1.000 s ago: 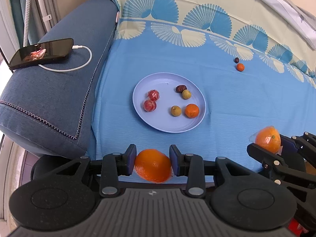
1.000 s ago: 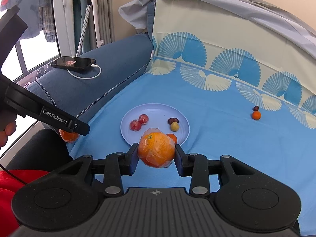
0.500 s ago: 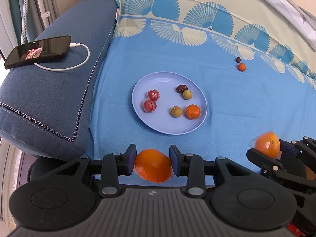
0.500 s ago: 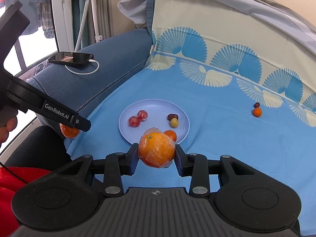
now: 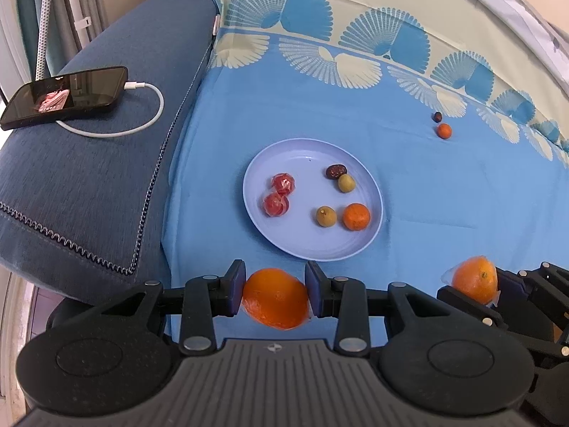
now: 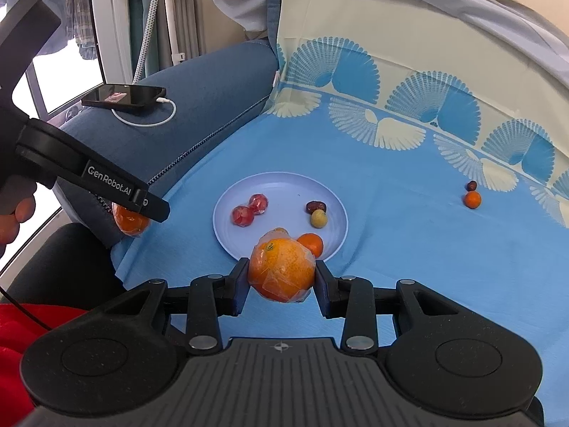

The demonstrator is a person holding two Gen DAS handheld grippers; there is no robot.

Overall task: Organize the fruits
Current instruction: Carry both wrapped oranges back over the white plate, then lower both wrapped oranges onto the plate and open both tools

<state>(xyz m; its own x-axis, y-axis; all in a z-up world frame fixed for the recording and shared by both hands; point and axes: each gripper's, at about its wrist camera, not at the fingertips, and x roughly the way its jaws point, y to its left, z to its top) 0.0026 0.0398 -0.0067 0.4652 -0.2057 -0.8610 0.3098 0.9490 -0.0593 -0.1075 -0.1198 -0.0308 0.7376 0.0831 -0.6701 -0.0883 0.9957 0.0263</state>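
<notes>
1. Two grippers hang over the near edge of a blue sheet (image 5: 444, 195) with a fan-pattern border, spread beside a denim-blue sofa arm (image 5: 89, 185).
2. The left gripper (image 5: 274, 286) has its jaws clenched on a wrapped orange (image 5: 275, 297), held in the air just short of the plate.
3. The right gripper (image 6: 281, 277) has its jaws grasping a second wrapped orange (image 6: 281, 270), also in front of the plate.
4. A pale blue plate (image 5: 302, 153) lies on the sheet, carrying two red wrapped fruits (image 5: 279, 194), a small mandarin (image 5: 356, 216), two yellowish fruits (image 5: 326, 216) and a dark date (image 5: 335, 171).
5. A phone (image 5: 65, 96) lies on the sofa arm, with a white cable (image 5: 142, 121) plugged in.
6. A tiny orange fruit (image 5: 443, 131) and a dark one (image 5: 437, 116) lie side by side, well apart from the plate.
</notes>
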